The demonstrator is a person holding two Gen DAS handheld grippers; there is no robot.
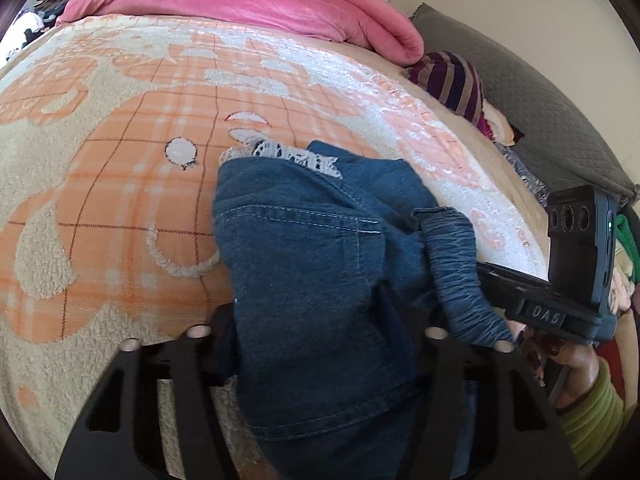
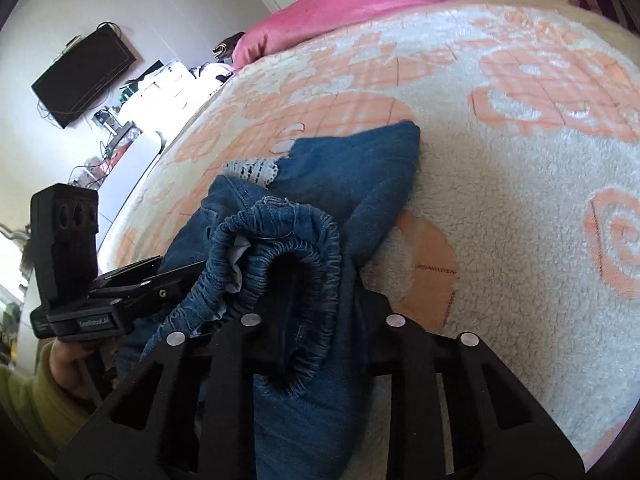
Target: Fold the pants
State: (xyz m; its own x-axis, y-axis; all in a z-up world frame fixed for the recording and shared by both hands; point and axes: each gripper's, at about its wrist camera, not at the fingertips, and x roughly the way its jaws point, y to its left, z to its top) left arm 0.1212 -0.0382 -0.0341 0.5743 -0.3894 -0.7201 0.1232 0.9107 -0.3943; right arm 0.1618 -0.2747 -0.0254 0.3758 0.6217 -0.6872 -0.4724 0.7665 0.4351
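Observation:
Blue denim pants (image 1: 304, 264) with a white lace trim (image 1: 296, 156) lie bunched on the bed. My left gripper (image 1: 320, 344) is shut on the denim, which drapes between its fingers. The right gripper's body (image 1: 576, 264) shows at the right, at the elastic waistband (image 1: 460, 272). In the right wrist view my right gripper (image 2: 320, 332) is shut on the gathered waistband (image 2: 304, 264) of the pants (image 2: 352, 168). The left gripper's body (image 2: 72, 264) is close at the left.
A fleece blanket (image 1: 120, 160) with orange pattern covers the bed (image 2: 520, 200). A pink duvet (image 1: 240, 0) lies at the far side, a striped cloth (image 1: 456, 80) and grey headboard (image 1: 540, 92) at the right. A wall TV (image 2: 84, 72) hangs beyond.

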